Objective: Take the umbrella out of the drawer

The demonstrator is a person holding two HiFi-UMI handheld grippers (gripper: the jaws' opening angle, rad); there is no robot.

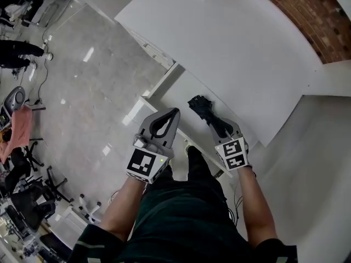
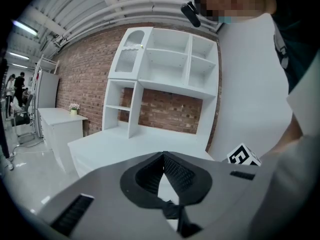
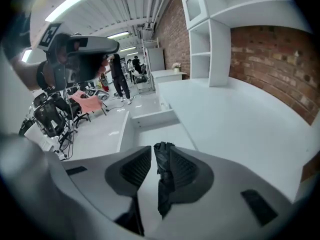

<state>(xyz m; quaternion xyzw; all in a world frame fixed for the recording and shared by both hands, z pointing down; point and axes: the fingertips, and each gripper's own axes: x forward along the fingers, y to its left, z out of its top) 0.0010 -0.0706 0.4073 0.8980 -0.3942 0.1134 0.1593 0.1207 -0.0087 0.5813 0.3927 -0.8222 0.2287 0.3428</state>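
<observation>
A black folded umbrella (image 1: 205,109) (image 3: 163,176) sticks out from between the jaws of my right gripper (image 1: 219,127) (image 3: 160,148), over the open white drawer (image 1: 149,100) (image 3: 150,118). The jaws stand a little apart: the umbrella rests against the right finger, and a gap shows on its left side. My left gripper (image 1: 175,112) (image 2: 163,155) hangs beside it to the left, shut, with its tips touching and nothing in them. The drawer is pulled out from under the white desk (image 1: 230,43) (image 3: 240,119).
A white shelf unit (image 2: 165,64) stands on the desk against a brick wall (image 1: 312,10). Office chairs, one draped with pink cloth (image 1: 19,127), and people stand far off to the left on the glossy floor (image 1: 93,75). A white wall panel (image 1: 318,147) is at right.
</observation>
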